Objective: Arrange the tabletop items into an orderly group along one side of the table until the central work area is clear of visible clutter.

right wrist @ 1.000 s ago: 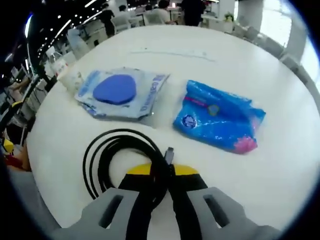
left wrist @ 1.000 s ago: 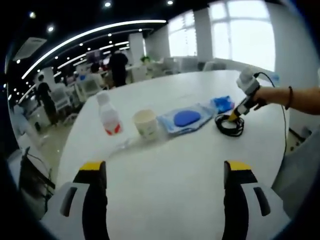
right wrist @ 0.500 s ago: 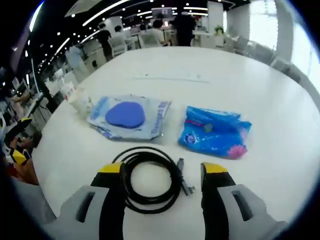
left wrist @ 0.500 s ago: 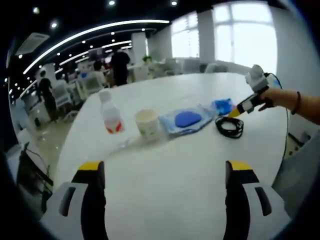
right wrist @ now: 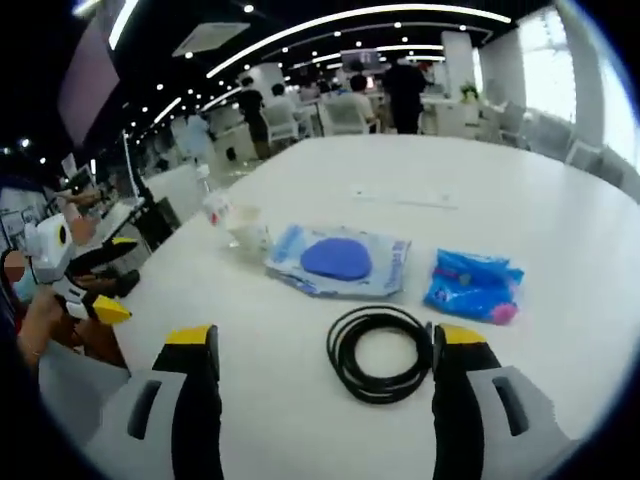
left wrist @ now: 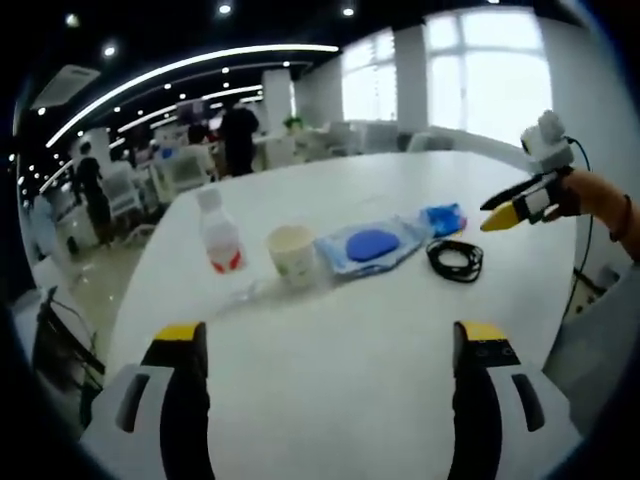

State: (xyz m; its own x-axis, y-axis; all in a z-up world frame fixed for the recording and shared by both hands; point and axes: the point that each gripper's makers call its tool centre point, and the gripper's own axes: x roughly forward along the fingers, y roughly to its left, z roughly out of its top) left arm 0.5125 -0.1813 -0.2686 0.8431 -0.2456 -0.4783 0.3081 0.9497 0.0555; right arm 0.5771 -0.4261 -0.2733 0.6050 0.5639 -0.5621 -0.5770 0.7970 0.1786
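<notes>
between the spread right tool tips, black cable coil beside blue packet

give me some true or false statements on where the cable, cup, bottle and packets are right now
1. The coiled black cable lies flat on the white table, free of both grippers. True.
2. The right gripper is shut on the cable. False: its jaws stand open on either side of it.
3. The clear plastic bottle with a red label lies on its side. False: it stands upright beside the white paper cup.
4. The flat packet holding a blue round pad lies between the cup and the blue crinkled packet. True.
5. The left gripper is open. True.
</notes>
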